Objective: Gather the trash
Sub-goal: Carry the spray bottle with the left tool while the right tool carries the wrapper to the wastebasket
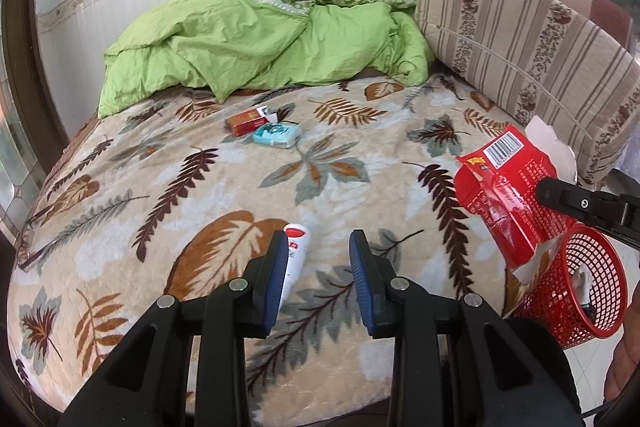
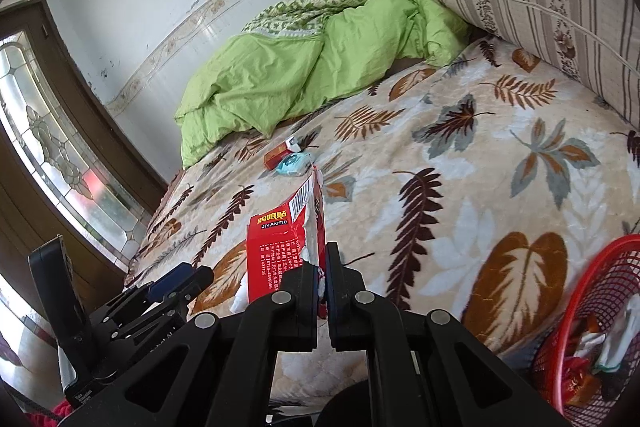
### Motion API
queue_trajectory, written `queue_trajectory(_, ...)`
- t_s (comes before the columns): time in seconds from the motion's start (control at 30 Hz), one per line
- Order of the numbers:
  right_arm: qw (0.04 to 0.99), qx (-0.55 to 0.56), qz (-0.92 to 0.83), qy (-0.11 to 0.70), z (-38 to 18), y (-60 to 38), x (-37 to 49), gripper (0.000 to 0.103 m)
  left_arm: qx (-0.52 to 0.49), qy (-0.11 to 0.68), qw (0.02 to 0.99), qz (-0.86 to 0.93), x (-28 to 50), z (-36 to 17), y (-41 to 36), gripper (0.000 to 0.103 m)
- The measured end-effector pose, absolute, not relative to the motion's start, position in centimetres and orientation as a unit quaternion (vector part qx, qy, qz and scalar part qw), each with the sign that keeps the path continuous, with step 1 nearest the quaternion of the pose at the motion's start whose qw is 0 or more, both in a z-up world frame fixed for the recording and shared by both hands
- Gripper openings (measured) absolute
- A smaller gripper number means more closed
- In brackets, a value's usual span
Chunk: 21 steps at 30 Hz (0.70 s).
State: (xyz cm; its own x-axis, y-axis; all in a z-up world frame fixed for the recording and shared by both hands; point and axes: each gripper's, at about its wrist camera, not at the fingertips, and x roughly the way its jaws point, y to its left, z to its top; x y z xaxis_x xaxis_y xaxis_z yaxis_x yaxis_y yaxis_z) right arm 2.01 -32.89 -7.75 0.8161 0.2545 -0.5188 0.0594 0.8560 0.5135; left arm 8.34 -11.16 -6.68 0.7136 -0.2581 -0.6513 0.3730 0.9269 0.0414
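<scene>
My right gripper is shut on a torn red carton, held upright above the bed. In the left wrist view the same carton hangs over the red mesh basket, with the right gripper at its side. My left gripper hovers over the leaf-print blanket, its blue pads a little apart with nothing between them. A white tube with a red label lies on the blanket just past the left pad, partly hidden by it. Farther back lie a small red box and a blue packet.
A crumpled green quilt fills the back of the bed. A striped cushion leans along the right side. The basket stands off the bed's near right corner with some trash inside. A glazed wooden door is at the left.
</scene>
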Motion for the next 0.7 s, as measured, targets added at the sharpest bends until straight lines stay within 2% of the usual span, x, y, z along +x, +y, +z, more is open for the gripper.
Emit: queue_trajectory(0.7,0.927,0.262,0.012,0.267,-6.6,-36.1,-1.8,0.004,0.119,0.330,0.915,-0.201,7.6,-6.0,-15.0,0.030)
